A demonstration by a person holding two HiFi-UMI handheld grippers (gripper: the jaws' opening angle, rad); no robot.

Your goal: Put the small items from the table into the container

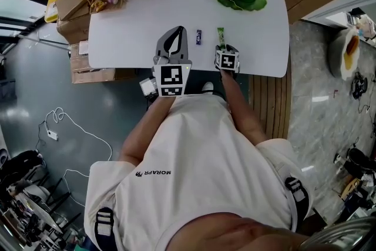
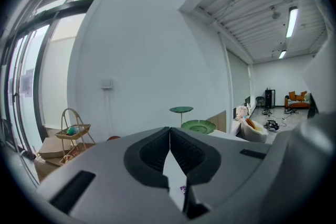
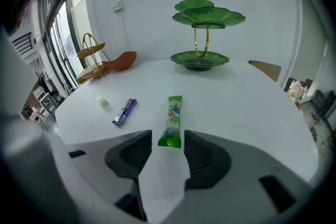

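Reaching over the near edge of the white rounded tabletop (image 1: 129, 26), the right hand-held gripper (image 3: 168, 134) has its jaws apart. The near end of a green foil snack sachet (image 3: 171, 126) lies flat between the 2 tips, and neither pad looks to be touching it.

The left hand-held gripper (image 2: 169, 134) sits lower centre in the head view. Its jaws are together, tip to tip, with nothing between them.

- 3 small items are out, all seen from the right gripper view: the sachet, a purple wrapped candy bar (image 3: 124, 112) just left of it, and a small pale yellow-green sweet (image 3: 101, 100) further left. None is in any vessel.
- Candidate containers: a green 3-tier leaf-shaped stand (image 3: 202, 34) at the far edge, top centre of that view, and a brown leaf-shaped dish (image 3: 119, 60) at upper left beside a wicker basket stand (image 3: 89, 57). I cannot tell which one is meant.

Step in hand, as judged: the grasp on the sachet, with the task barely begun.

The next move calls for nudging forward so the pads straddle more of the pack, then shutting on it. The foil is thin and flat, so the tips must stay low or it may slip out. A carry across to the far side would follow.
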